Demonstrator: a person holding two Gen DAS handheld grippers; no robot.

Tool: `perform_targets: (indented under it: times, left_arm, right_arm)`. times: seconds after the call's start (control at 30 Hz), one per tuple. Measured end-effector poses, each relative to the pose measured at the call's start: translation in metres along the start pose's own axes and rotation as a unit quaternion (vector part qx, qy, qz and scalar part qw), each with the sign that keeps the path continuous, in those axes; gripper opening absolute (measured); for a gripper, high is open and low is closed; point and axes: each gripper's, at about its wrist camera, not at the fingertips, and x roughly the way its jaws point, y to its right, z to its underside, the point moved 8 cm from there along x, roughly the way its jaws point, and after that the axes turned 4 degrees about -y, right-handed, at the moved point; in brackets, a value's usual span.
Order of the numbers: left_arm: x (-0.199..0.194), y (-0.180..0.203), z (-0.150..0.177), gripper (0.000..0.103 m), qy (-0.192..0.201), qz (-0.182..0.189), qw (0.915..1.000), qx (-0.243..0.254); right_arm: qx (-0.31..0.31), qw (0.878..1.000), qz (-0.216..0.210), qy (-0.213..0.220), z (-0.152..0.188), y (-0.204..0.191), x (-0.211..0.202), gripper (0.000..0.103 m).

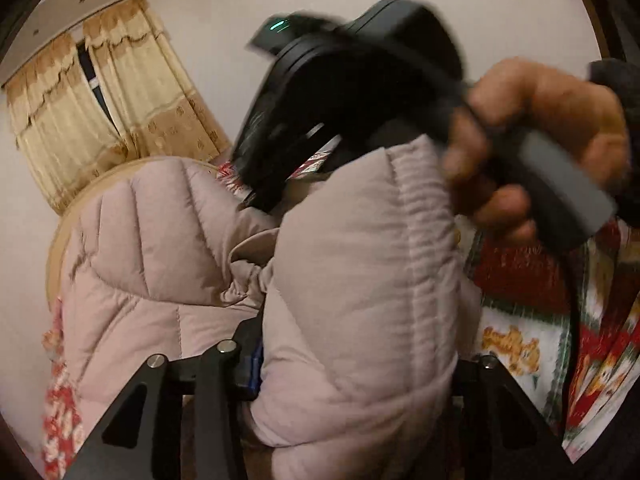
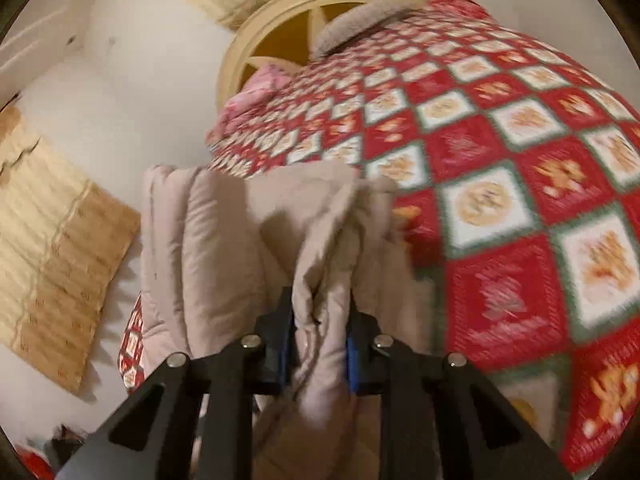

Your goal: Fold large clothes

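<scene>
- The bed (image 2: 500,184), under a red, white and green patchwork quilt, fills the right half of the right wrist view; its round headboard (image 2: 240,40) sits at the top centre of that frame.
- The puffy beige-pink jacket (image 1: 360,280) is the task's thing. In the left wrist view it fills the centre and lower left of the frame, and it appears to be held up off the quilt rather than lying flat on it, though motion blur makes this hard to judge.
- The same jacket (image 2: 240,232) runs in the right wrist view from the lower centre up and left, so its long axis points toward the upper left of that frame, away from the open quilt on the right.
- The right gripper (image 2: 320,344) is clamped on a gathered bunch of jacket, with cloth squeezed between its 2 blue-padded fingers.
- The left gripper (image 1: 352,368) also has jacket bulging through it; 1 finger shows at lower centre, the other is hidden by cloth, so it looks clamped on the jacket.
- In the left wrist view the right gripper appears, blurred, in the upper right of the frame, just beyond the jacket's top edge, so the 2 grips look close together.
- Judgement: both grips hold 1 edge, so the next move likely carries it toward the free quilt.
</scene>
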Motion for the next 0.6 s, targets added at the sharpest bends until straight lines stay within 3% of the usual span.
perform_targets:
  times: [0.1,0.23,0.33,0.43,0.47,0.53,0.6]
  left_arm:
    - [-0.008,-0.006,0.003,0.047,-0.005,0.028,0.9994,-0.018]
    - [-0.029,-0.016,0.006,0.049,-0.011,0.078,0.9967,-0.02]
    - [-0.055,-0.018,0.008,0.051,-0.007,0.121,0.9926,0.0]
    - [-0.083,-0.036,0.011,0.051,0.001,0.191,0.9814,-0.02]
    - [-0.096,-0.045,0.012,0.051,0.008,0.227,0.973,-0.041]
    - [-0.117,-0.059,0.014,0.051,0.027,0.252,0.9643,-0.079]
    - [-0.136,-0.089,0.012,0.051,0.06,0.244,0.9578,-0.14]
  right_arm:
    - [-0.038,0.999,0.033,-0.009,0.008,0.011,0.025,0.023]
    - [0.026,0.999,-0.021,-0.021,0.021,0.04,0.037,0.019]
    - [0.02,0.999,-0.018,-0.019,0.026,0.039,0.035,0.019]
    - [0.022,0.999,-0.023,-0.019,0.029,0.039,0.032,0.019]
    - [0.024,0.999,-0.025,-0.018,0.028,0.039,0.033,0.019]
    - [0.028,0.999,-0.03,-0.015,0.029,0.038,0.031,0.019]
    - [0.026,0.999,-0.029,-0.012,0.027,0.039,0.032,0.019]
